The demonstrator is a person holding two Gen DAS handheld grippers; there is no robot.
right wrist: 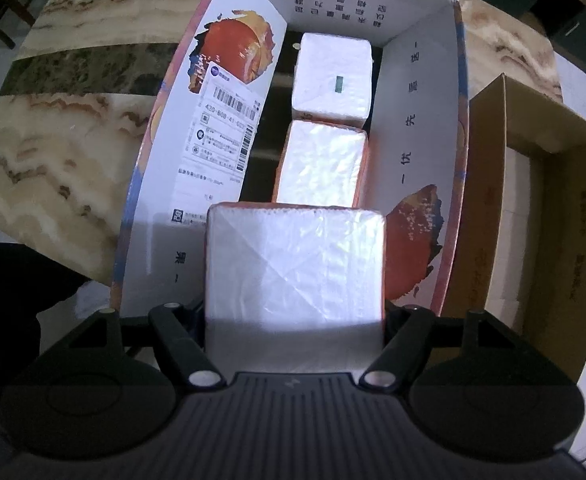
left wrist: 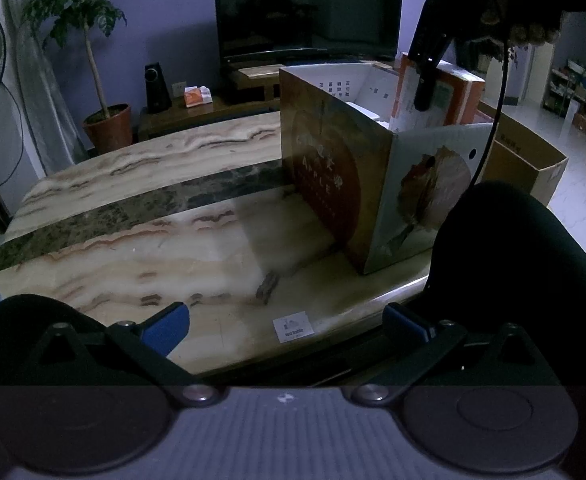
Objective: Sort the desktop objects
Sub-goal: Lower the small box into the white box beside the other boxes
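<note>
Right gripper [right wrist: 295, 312] pointing down, black jaws wide, clamped on sides of white plastic-wrapped tissue pack [right wrist: 295, 268], crinkly, rectangular. Held above open printed cardboard box [right wrist: 421, 92]; 2 similar packs [right wrist: 333, 76] lying in row inside. Left gripper [left wrist: 287, 320] spread, blue pads [left wrist: 165, 326] empty, over glossy veined marble table [left wrist: 133, 216]. Plain brown carton [right wrist: 541, 200] beside table.

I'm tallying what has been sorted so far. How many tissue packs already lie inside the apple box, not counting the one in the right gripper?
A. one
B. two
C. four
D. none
B: two packs lie end to end in the apple box, a far pack and a near pack, while the right gripper holds a third pack above them.
</note>
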